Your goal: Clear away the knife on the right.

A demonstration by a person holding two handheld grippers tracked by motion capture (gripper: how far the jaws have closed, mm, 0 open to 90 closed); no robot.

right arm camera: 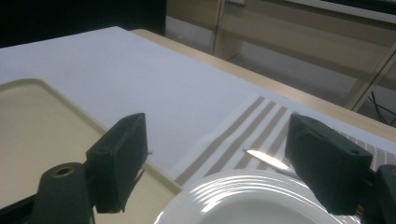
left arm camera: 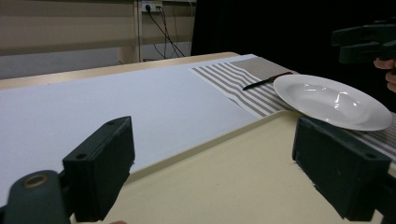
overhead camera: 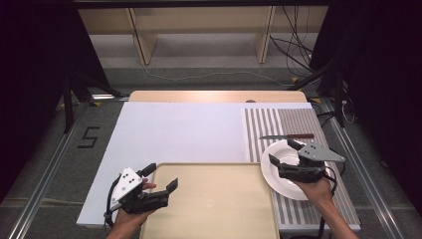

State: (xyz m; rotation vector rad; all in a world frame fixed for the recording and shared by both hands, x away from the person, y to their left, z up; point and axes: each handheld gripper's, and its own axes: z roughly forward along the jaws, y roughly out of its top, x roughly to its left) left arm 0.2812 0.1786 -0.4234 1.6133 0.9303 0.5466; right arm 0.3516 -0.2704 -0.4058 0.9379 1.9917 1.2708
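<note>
A white plate [overhead camera: 286, 179] lies on the striped placemat [overhead camera: 298, 122], its left rim over the edge of the beige tray [overhead camera: 214, 204]. My right gripper [overhead camera: 282, 152] hovers open over the plate's far rim, and in its own view the plate [right arm camera: 243, 200] lies low between the jaws of the right gripper [right arm camera: 222, 158]. A knife [overhead camera: 287, 136] with a dark handle rests on the mat just beyond the plate. My left gripper [overhead camera: 161, 176] stands open over the tray's left edge, empty; its own view shows the left gripper [left arm camera: 219, 163], the tray [left arm camera: 224, 182] and the plate [left arm camera: 331, 100].
A white sheet [overhead camera: 179, 132] covers most of the wooden table [overhead camera: 214, 95]. Beyond the table stand pale wooden shelves [overhead camera: 199, 30], with cables [overhead camera: 293, 50] on the floor at the right. Dark curtains flank both sides.
</note>
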